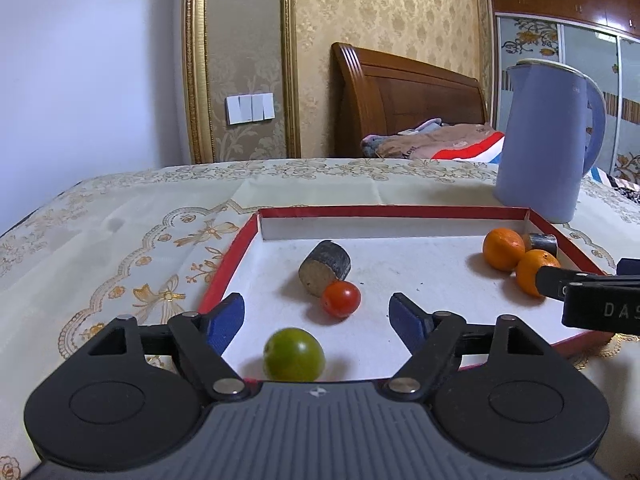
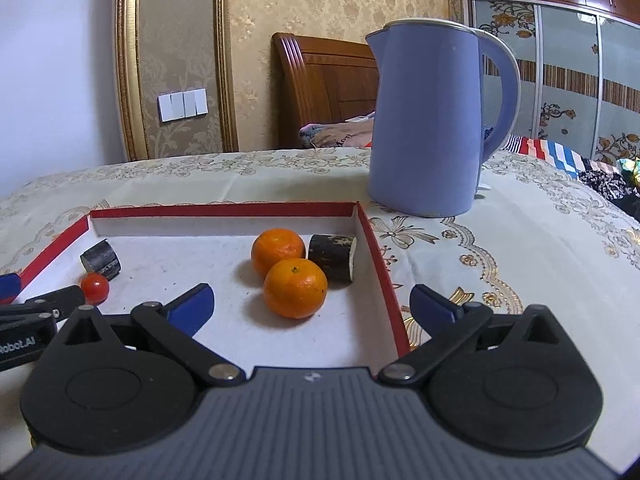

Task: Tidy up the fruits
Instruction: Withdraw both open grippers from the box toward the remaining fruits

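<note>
A red-rimmed white tray (image 1: 248, 236) (image 2: 376, 248) lies on the table. In the left wrist view it holds a green fruit (image 1: 294, 354), a red tomato (image 1: 340, 299) and a dark cut stalk piece (image 1: 325, 267). Two oranges (image 2: 295, 287) (image 2: 278, 250) and a second dark stalk piece (image 2: 333, 257) sit at the tray's right side. My left gripper (image 1: 316, 314) is open, the green fruit just behind its fingertips. My right gripper (image 2: 312, 300) is open, the near orange between its fingers, untouched.
A blue kettle (image 2: 428, 120) stands behind the tray's right corner on the patterned tablecloth (image 2: 500, 240). A bed with a wooden headboard (image 1: 408, 92) is beyond the table. Each gripper shows at the edge of the other's view.
</note>
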`<state>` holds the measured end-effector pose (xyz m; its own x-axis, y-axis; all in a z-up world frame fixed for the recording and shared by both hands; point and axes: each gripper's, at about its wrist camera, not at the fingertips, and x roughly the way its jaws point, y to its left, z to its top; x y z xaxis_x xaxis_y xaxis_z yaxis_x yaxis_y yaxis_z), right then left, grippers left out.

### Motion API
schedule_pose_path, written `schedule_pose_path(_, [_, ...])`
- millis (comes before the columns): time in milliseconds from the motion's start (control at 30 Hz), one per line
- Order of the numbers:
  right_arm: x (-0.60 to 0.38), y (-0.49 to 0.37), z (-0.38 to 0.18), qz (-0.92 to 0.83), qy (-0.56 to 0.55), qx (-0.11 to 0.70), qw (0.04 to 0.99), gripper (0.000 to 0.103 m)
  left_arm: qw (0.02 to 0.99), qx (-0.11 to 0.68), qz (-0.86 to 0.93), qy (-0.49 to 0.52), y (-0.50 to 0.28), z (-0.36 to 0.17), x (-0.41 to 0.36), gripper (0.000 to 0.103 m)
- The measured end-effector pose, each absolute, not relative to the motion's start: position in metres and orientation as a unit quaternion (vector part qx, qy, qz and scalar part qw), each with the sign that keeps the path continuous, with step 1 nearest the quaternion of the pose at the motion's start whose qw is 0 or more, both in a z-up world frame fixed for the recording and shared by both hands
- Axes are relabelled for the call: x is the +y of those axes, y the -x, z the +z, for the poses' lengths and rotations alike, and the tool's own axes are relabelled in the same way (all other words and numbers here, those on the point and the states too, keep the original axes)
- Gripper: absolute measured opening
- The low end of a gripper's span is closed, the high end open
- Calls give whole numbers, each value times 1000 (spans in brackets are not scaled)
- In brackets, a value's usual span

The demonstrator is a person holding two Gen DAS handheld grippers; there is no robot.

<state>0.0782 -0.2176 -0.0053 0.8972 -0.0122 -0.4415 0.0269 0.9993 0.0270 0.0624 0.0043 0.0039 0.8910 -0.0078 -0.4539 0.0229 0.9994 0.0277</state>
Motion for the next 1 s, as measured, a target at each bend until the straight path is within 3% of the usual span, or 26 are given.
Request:
schedule_pose_path(367, [-224, -60, -6, 10, -31, 233, 972, 103, 968, 248, -21, 40, -46, 6, 27, 80])
schedule_pose_path(1000, [-228, -26, -10, 53, -38, 243, 968, 103, 961, 258, -99, 0, 7, 4, 17, 80])
